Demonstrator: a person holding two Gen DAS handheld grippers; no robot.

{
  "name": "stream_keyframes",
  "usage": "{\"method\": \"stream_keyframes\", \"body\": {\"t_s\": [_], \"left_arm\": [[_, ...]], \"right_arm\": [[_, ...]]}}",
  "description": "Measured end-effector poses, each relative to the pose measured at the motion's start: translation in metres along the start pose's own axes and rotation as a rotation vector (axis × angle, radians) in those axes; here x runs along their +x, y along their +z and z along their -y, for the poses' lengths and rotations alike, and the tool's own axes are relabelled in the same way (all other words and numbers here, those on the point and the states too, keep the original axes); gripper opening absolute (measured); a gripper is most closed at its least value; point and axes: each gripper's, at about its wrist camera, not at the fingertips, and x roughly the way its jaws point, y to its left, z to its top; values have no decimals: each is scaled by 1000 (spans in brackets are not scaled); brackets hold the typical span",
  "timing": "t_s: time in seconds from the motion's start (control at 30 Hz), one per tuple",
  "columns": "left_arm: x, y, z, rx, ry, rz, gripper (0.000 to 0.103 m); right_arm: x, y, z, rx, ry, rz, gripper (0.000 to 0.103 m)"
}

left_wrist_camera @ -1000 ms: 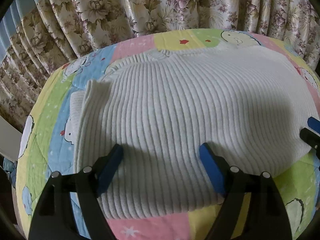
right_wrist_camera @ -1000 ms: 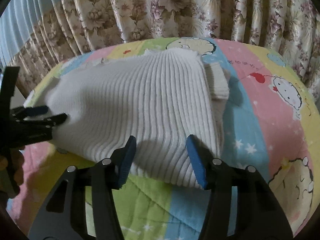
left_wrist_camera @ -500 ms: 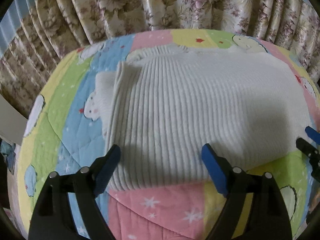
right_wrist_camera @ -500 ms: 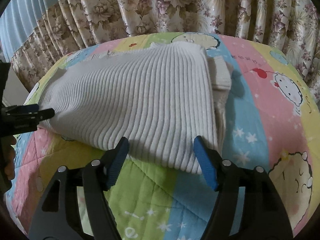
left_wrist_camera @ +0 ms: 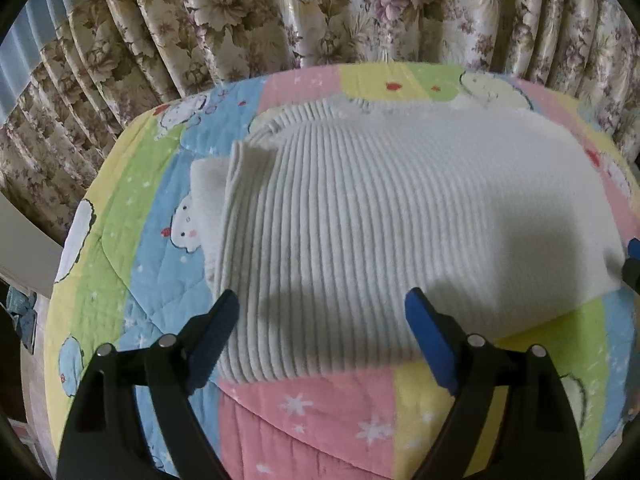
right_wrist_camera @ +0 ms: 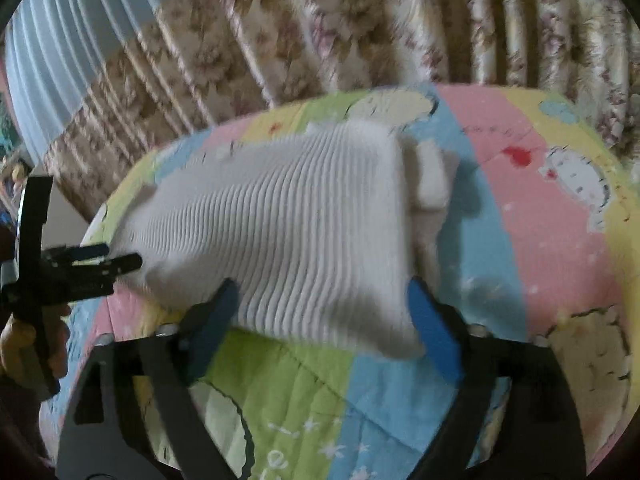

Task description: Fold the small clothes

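A white ribbed sweater [left_wrist_camera: 380, 220] lies folded on a colourful cartoon quilt [left_wrist_camera: 320, 412], with a folded sleeve end poking out at its left side. My left gripper [left_wrist_camera: 320, 312] hangs open just over the sweater's near edge, holding nothing. The right gripper's tip [left_wrist_camera: 634, 256] shows at the far right, by the sweater's corner. The right wrist view is blurred. There the sweater [right_wrist_camera: 300, 232] lies ahead and my right gripper [right_wrist_camera: 322, 292] is open over its near edge. The left gripper [right_wrist_camera: 120, 254] sits at the sweater's left corner, held by a hand [right_wrist_camera: 24, 340].
Floral curtains [left_wrist_camera: 320, 20] hang close behind the quilt's far edge. The quilt drops away at the left, where a pale surface [left_wrist_camera: 24, 240] shows. Bare quilt [right_wrist_camera: 540, 220] lies to the right of the sweater.
Both grippers have drawn back toward the sweater's near edge, staying open. The right wrist view has swung and blurred. The sweater lies as before.
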Motion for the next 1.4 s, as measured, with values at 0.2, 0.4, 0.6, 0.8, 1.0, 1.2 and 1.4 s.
{"method": "stream_keyframes", "body": {"t_s": [0.2, 0.4, 0.6, 0.8, 1.0, 1.2, 1.4], "left_arm": [[-2, 25, 17, -9, -50, -14, 96], [15, 36, 33, -30, -119, -69, 96], [36, 40, 39, -69, -144, -105, 96], [46, 40, 47, -39, -109, -108, 100], [51, 38, 50, -24, -90, -107, 101], [52, 36, 51, -20, -92, -97, 101], [52, 35, 44, -51, -146, -76, 101]], "right_arm": [[6, 9, 18, 44, -22, 0, 100], [25, 10, 35, 99, -9, -29, 100], [48, 11, 49, 148, 12, -67, 100], [63, 22, 45, 133, 41, -71, 100], [80, 26, 20, 1, -52, -130, 100], [79, 26, 24, 29, -33, -159, 100], [79, 23, 19, 5, -63, -166, 100]]}}
